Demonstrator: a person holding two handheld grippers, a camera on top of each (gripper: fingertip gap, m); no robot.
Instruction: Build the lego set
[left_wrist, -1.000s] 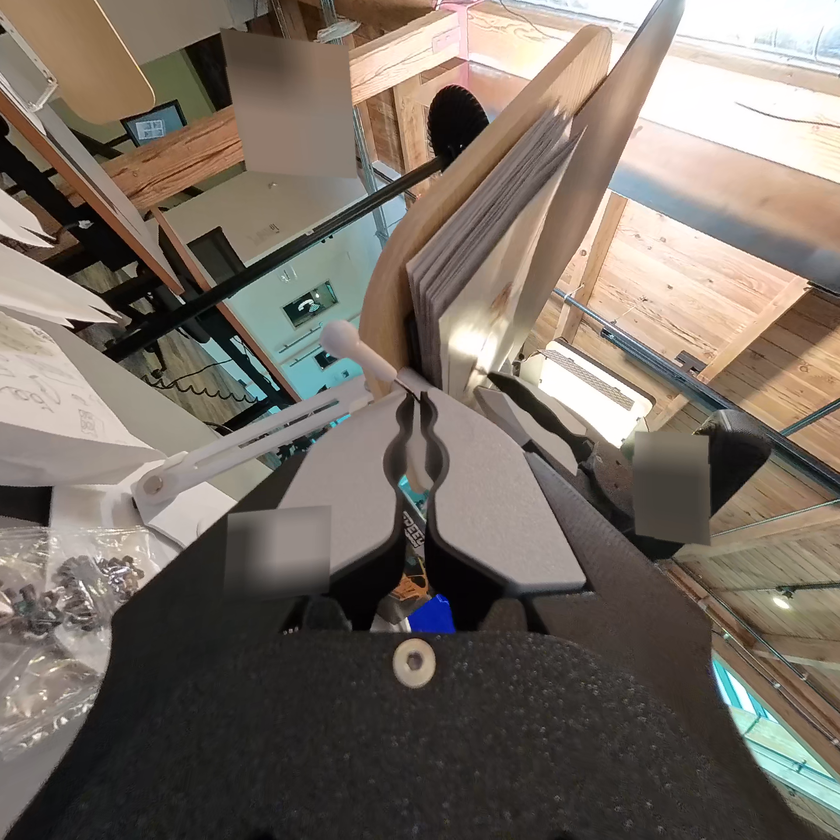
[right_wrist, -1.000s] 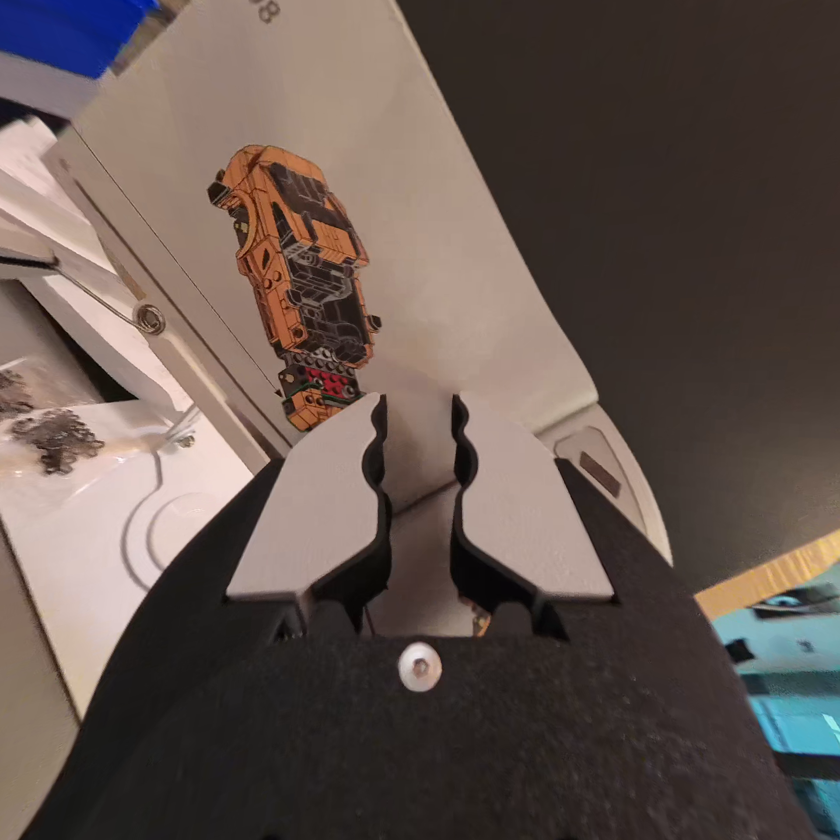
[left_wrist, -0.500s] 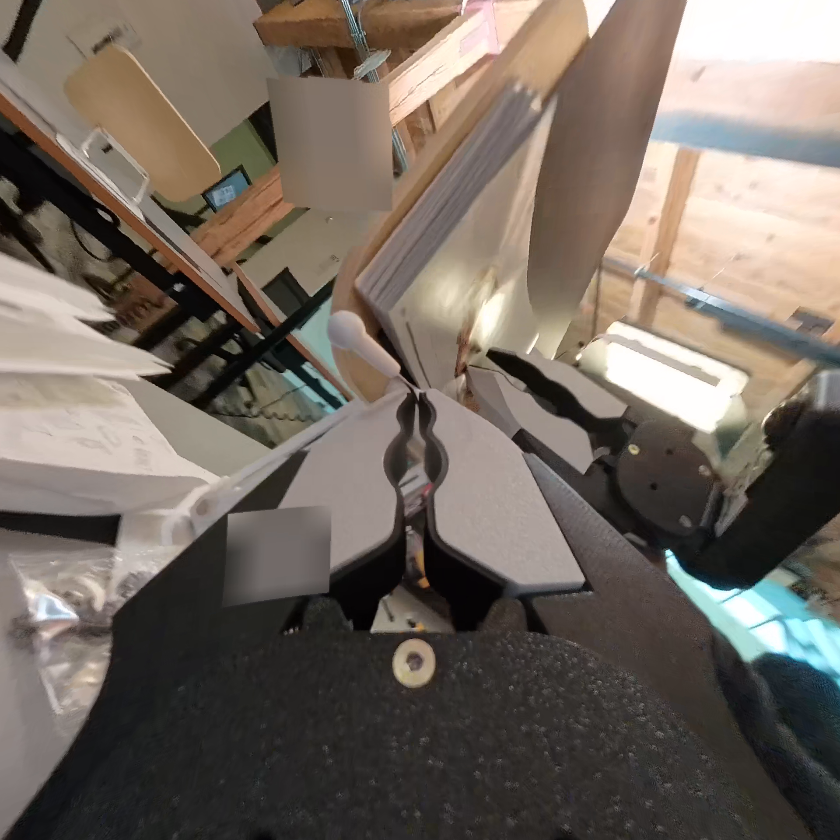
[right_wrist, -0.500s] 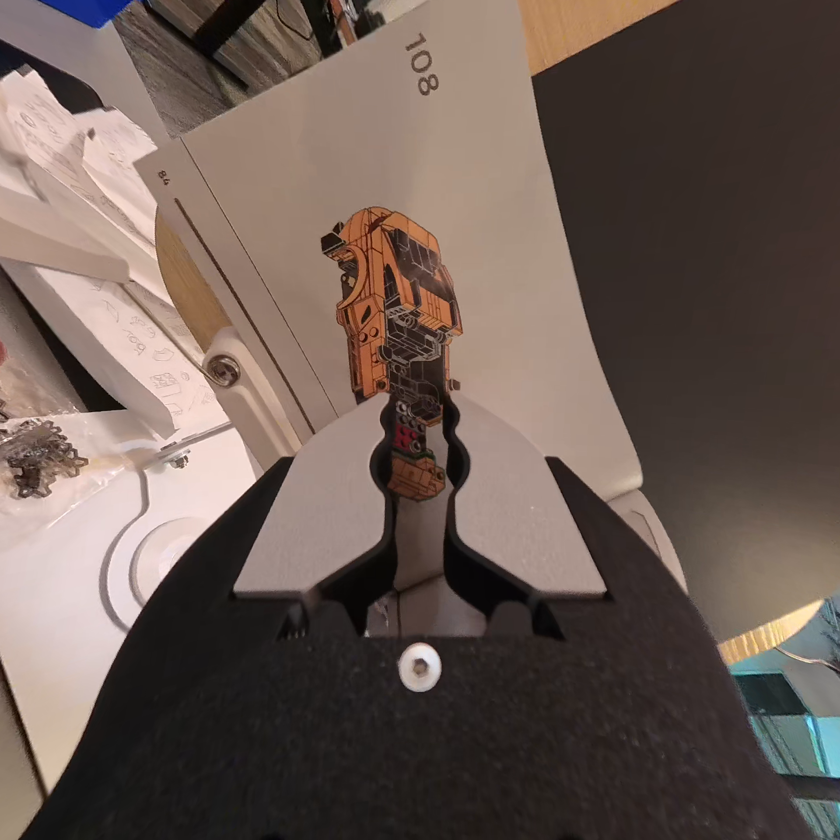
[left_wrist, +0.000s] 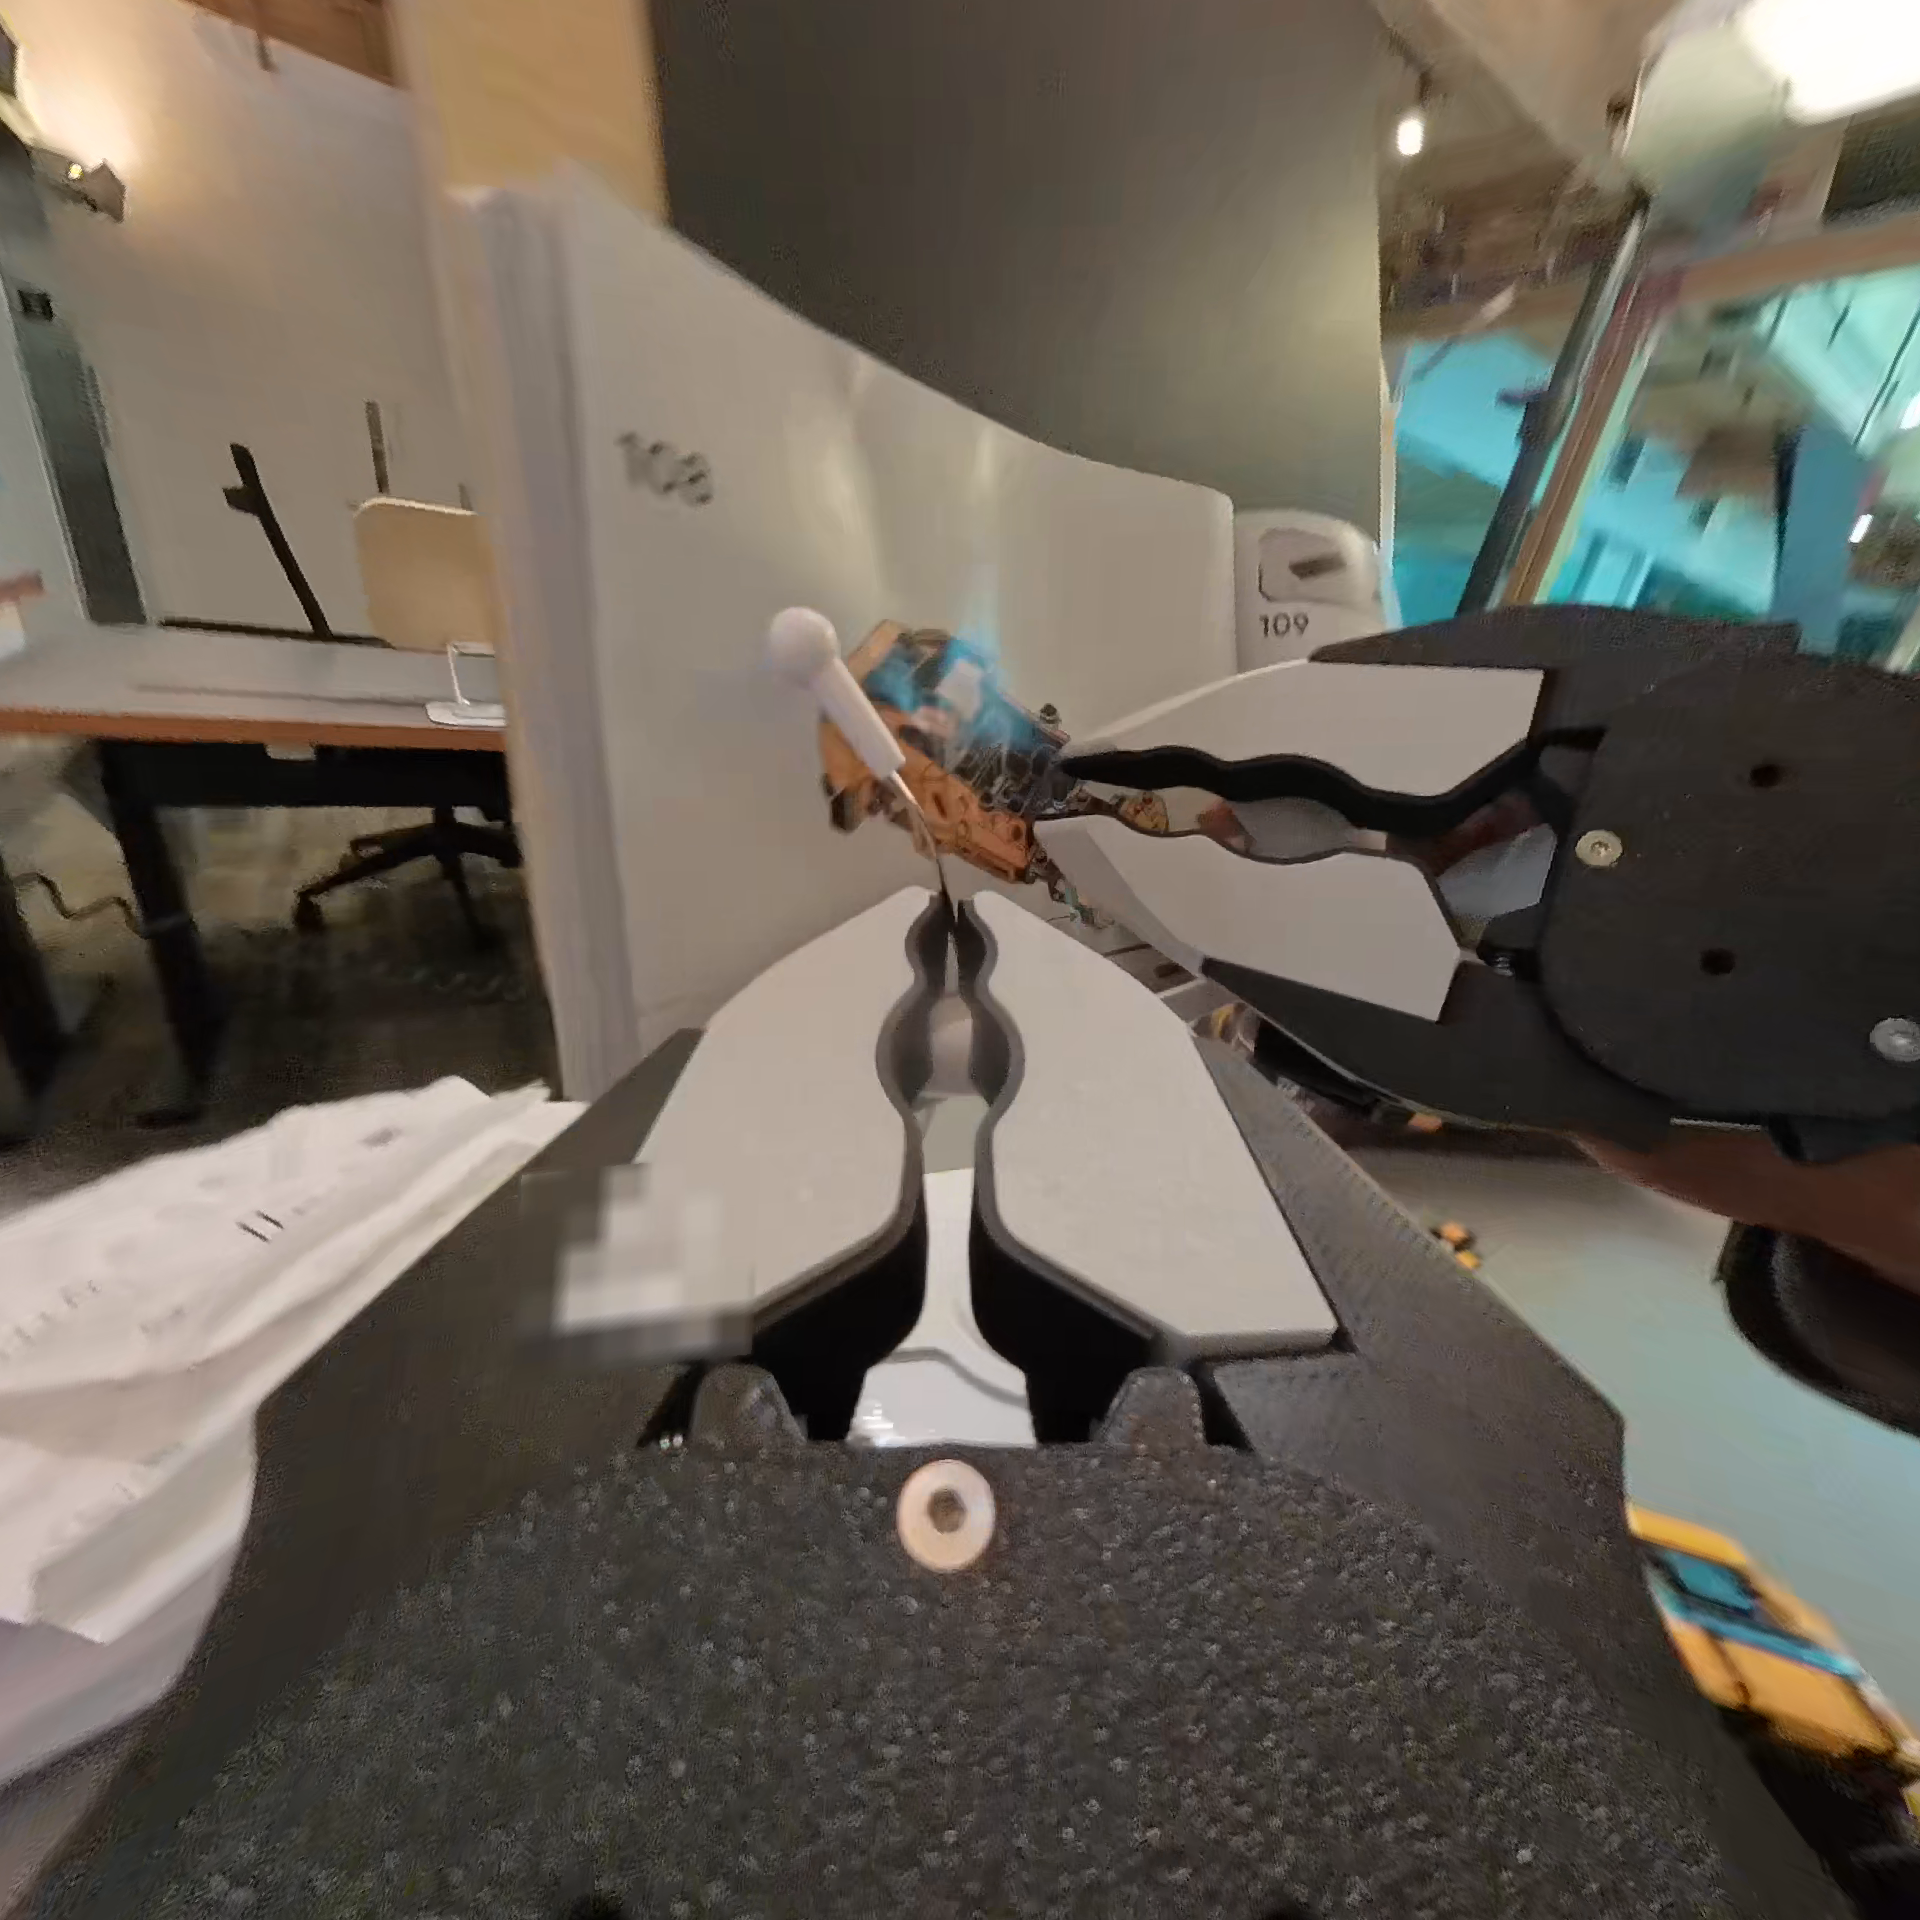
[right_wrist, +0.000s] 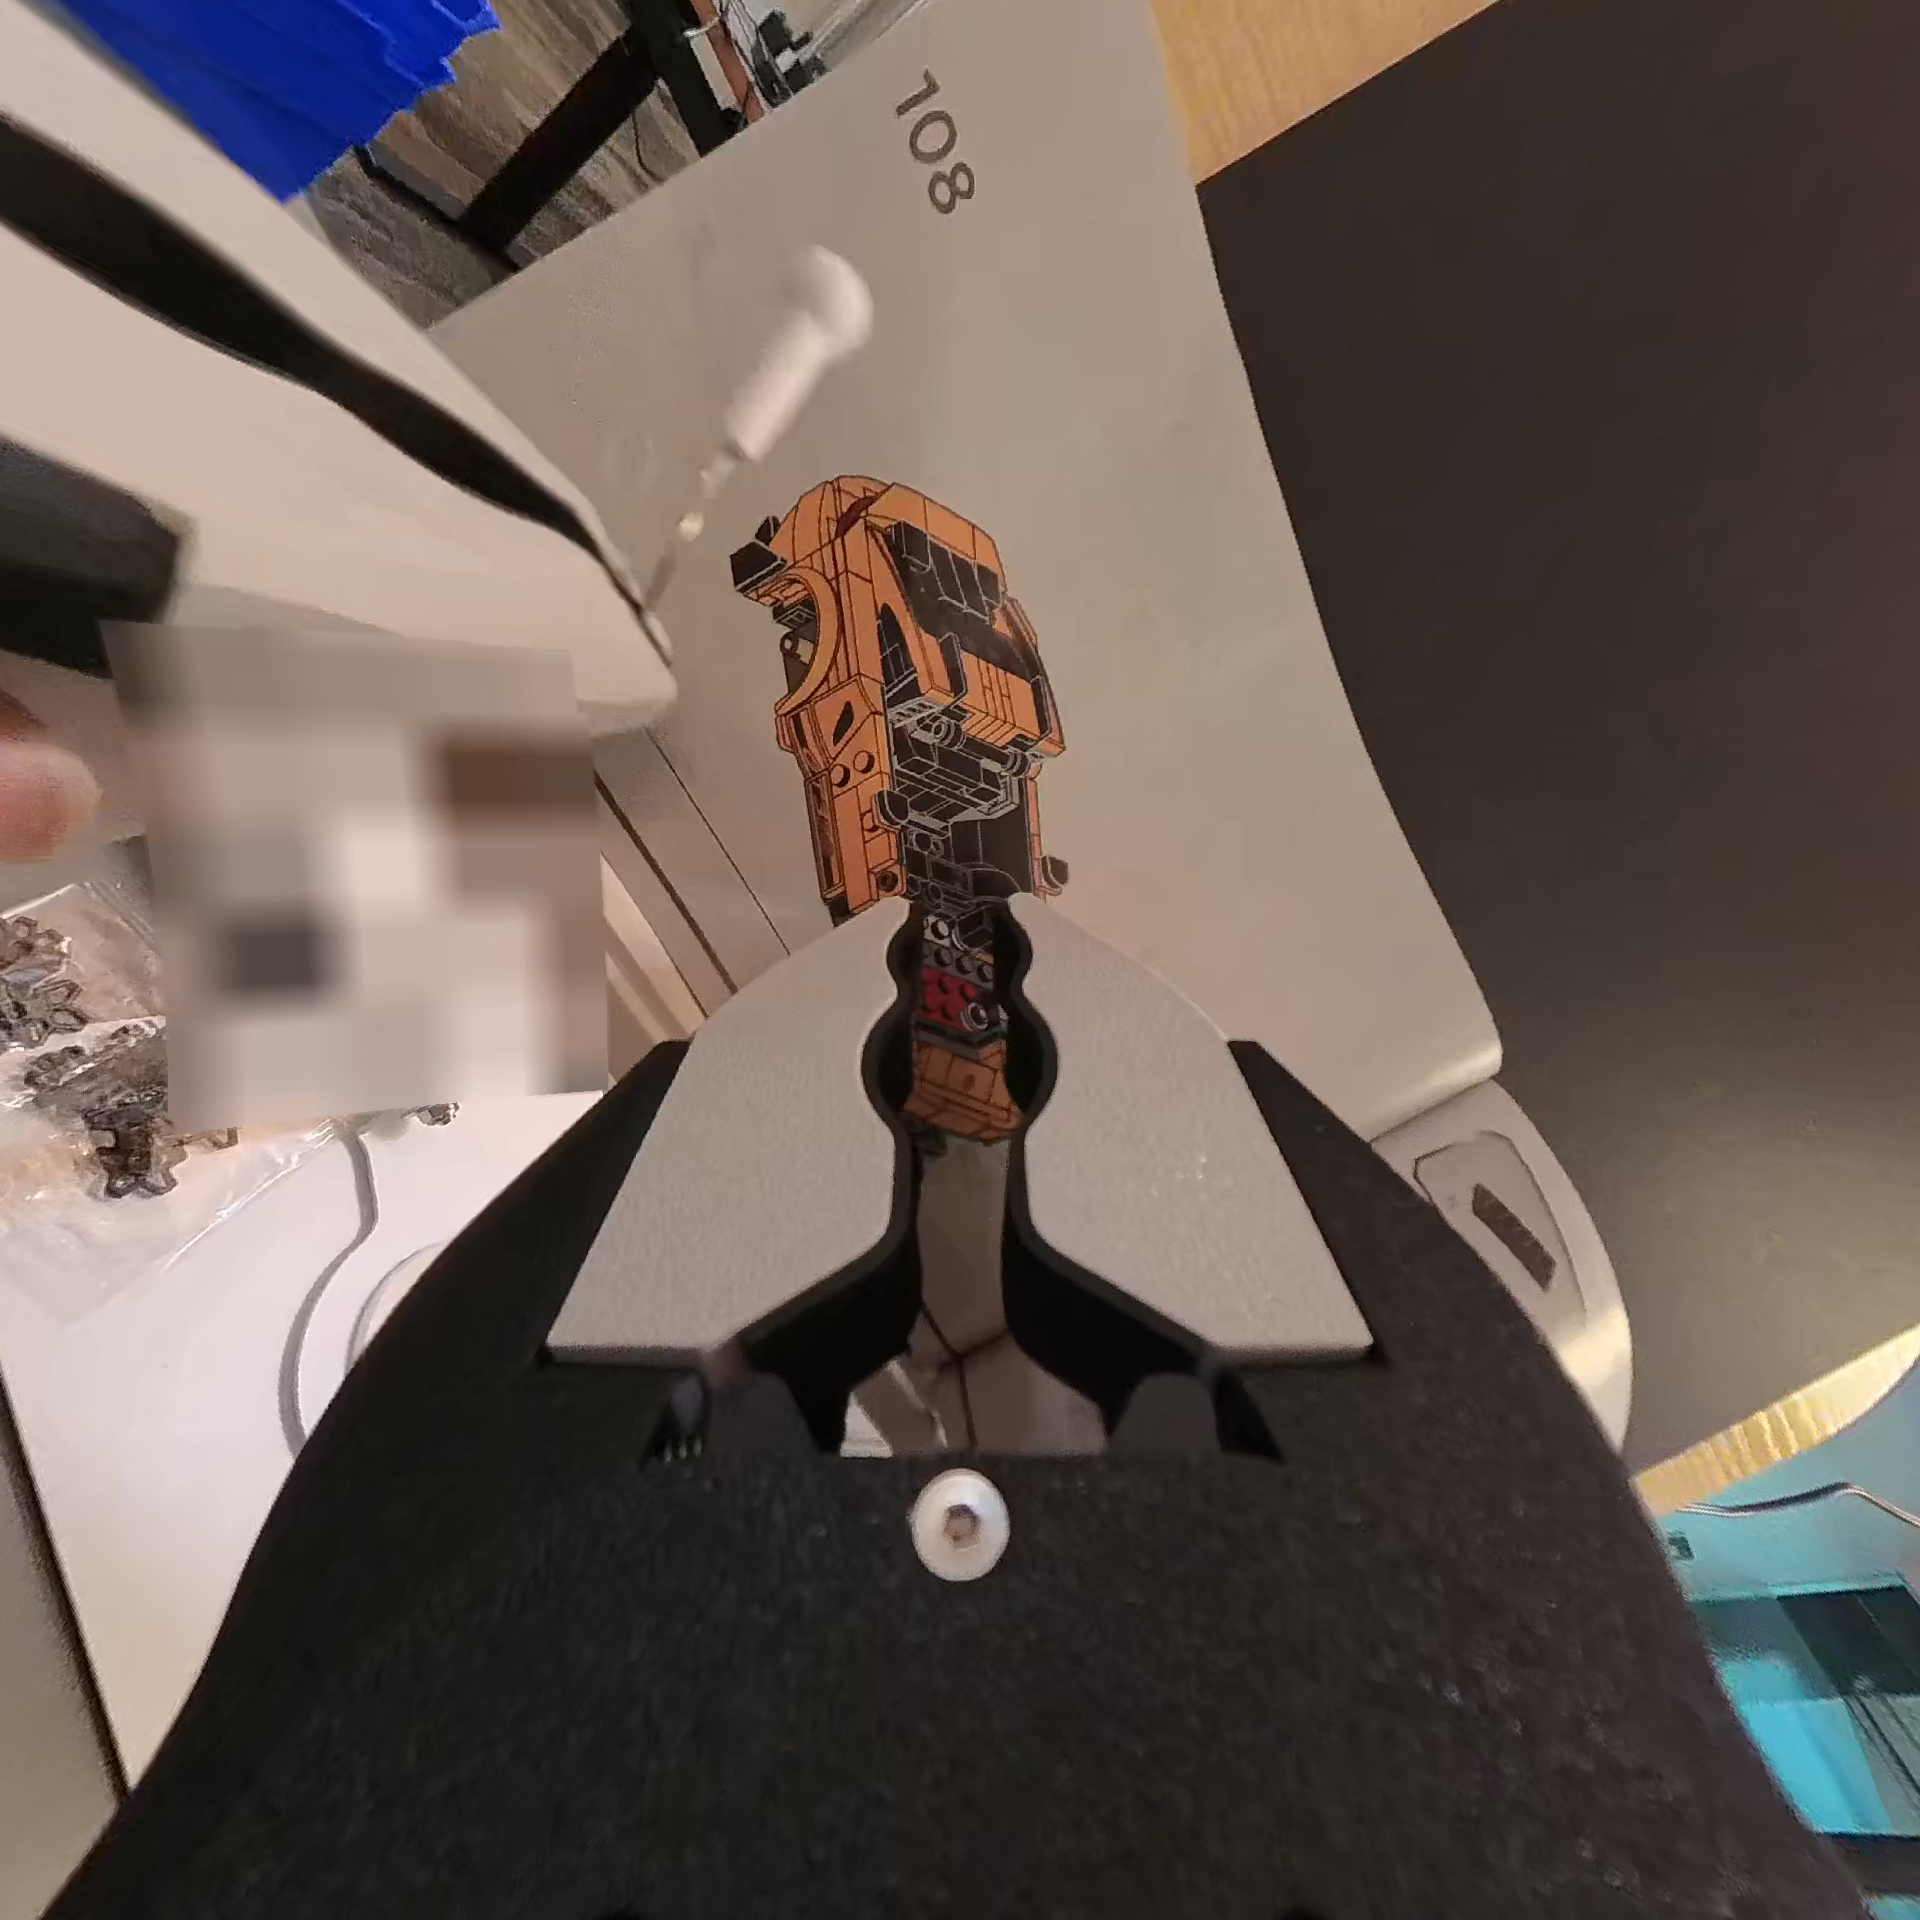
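White-tipped page holder (left_wrist: 831, 686) clamped in left tongs (left_wrist: 948, 914); right tongs (right_wrist: 956, 920) seemingly pinching page (right_wrist: 1039, 416).

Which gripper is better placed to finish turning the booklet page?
Right. The right gripper seems closed on the curled page with the orange car; the left gripper is shut on the white-tipped holder wire, so occupied.
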